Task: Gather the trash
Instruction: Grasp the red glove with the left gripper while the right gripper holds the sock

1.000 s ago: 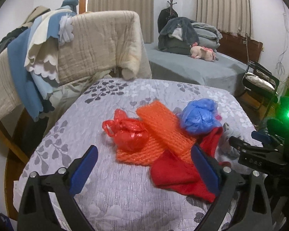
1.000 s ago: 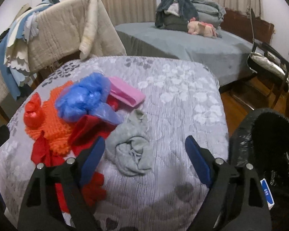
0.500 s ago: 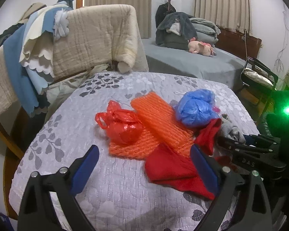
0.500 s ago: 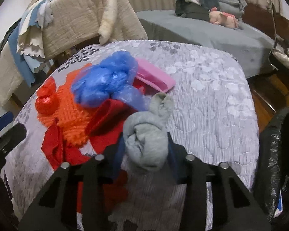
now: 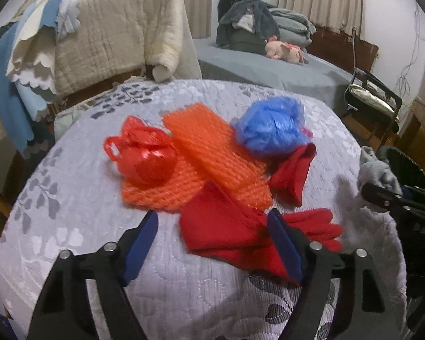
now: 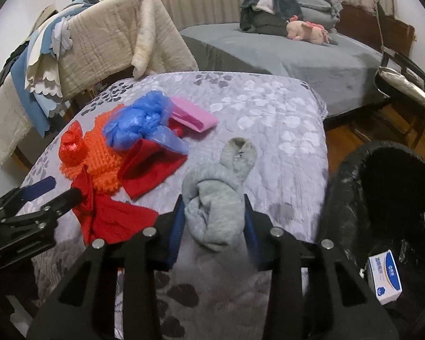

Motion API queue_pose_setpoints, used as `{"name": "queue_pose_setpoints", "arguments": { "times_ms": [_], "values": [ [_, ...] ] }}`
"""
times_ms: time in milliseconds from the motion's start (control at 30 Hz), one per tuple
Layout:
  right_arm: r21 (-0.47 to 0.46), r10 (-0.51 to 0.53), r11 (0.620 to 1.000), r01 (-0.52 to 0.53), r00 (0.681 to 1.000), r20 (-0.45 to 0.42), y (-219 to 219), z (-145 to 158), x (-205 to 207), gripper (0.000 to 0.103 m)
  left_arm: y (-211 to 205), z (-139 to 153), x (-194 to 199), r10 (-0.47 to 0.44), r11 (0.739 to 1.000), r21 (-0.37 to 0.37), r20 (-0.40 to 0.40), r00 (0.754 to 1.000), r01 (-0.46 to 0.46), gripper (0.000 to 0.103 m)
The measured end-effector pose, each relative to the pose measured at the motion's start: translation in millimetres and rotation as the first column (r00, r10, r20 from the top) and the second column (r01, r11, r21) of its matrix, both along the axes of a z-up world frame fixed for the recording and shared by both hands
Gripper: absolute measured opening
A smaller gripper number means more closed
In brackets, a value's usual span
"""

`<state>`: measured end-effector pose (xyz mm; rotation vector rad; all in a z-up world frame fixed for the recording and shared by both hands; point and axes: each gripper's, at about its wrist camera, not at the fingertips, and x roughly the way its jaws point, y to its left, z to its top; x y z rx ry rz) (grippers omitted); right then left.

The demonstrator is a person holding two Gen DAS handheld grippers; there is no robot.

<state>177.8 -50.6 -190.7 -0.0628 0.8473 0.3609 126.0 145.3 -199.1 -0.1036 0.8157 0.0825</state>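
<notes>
Grey sock [image 6: 215,198] was clamped in your right gripper [image 6: 214,226] beside the bin [image 6: 382,187], your left gripper [image 5: 212,243], just narrowing, was still apart over the red glove [image 5: 235,232], and the bags and orange netting [image 5: 212,153] remained.

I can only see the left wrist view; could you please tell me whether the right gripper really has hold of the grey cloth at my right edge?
Observer: Yes. The right gripper has just been closing, and both pads now clamp the bundled grey sock.
Operator: Thanks. Is anything in the bin yet?
Observer: A small white and blue box lies inside the black-lined bin.
Operator: What is that pink sliver behind the blue bag?
Observer: A flat pink packet, lying against the far side of the blue bag.
</notes>
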Motion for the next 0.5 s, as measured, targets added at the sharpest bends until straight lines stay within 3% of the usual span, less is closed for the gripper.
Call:
{"name": "queue_pose_setpoints", "arguments": {
  "times_ms": [267,500],
  "values": [
    [-0.004,0.006,1.000,-0.006,1.000,-0.014,-2,-5,-5,0.037,-8,-13,8,-0.022,0.999,-0.041,-0.048,0.999,0.020,0.051],
    [-0.004,0.016,1.000,-0.016,1.000,-0.009,1,-2,-9,0.037,-10,-13,6,-0.038,0.999,-0.031,-0.052,0.998,0.036,0.026]
  ]
}}
